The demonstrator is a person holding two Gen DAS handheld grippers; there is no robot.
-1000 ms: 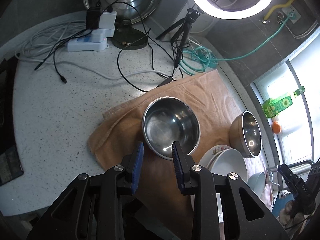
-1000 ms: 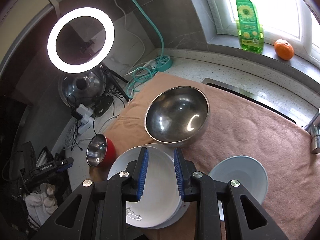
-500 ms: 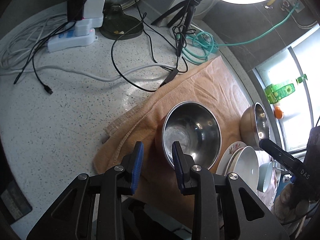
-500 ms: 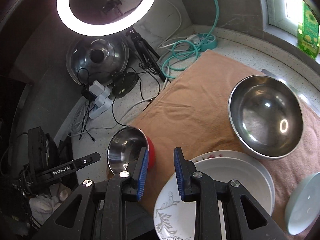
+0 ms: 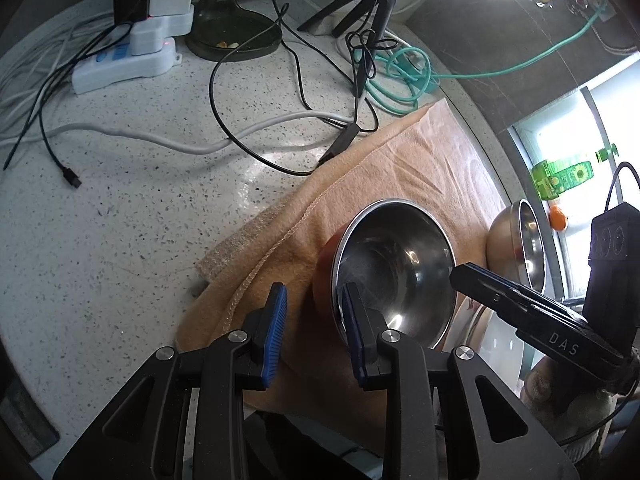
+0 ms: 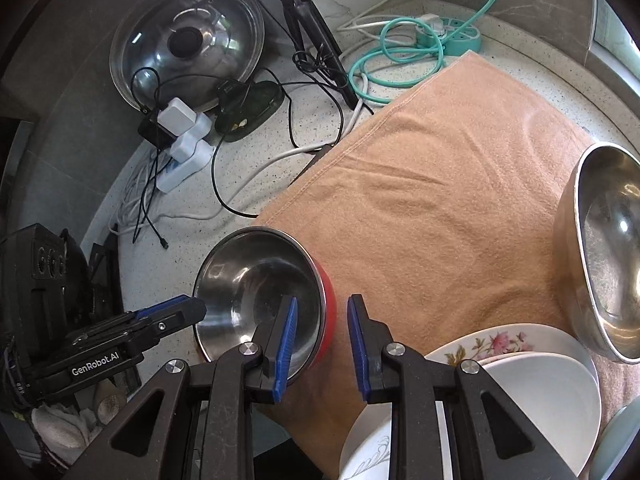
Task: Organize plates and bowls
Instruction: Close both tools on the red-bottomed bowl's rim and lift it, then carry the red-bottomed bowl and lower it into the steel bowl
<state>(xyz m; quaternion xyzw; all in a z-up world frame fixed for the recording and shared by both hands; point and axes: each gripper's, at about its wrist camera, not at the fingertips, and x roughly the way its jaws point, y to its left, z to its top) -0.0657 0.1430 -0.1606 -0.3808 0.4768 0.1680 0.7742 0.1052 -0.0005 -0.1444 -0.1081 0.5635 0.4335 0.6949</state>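
Observation:
A small steel bowl with a red outside [image 5: 396, 268] [image 6: 256, 280] sits on the near-left corner of the tan towel [image 5: 400, 168] [image 6: 440, 184]. My left gripper [image 5: 314, 300] is open, with its right finger at the bowl's left rim and its left finger over the towel. My right gripper [image 6: 323, 304] is open and straddles the opposite rim, one finger inside the bowl and one outside. I cannot tell whether any pad touches the bowl. A large steel bowl [image 6: 600, 264] and stacked white plates [image 6: 540, 392] lie to the right.
A floral plate [image 6: 496, 340] lies under the white stack, and a pale bowl [image 6: 616, 440] sits at the far right. On the counter behind are a power strip [image 5: 124, 64] with cables, a tripod [image 5: 372, 12], a teal hose [image 5: 400, 76] and a pot lid [image 6: 188, 40].
My right gripper swept left from above the white plates to the small bowl's rim. My left gripper moved forward and down, closing in on the bowl's other side.

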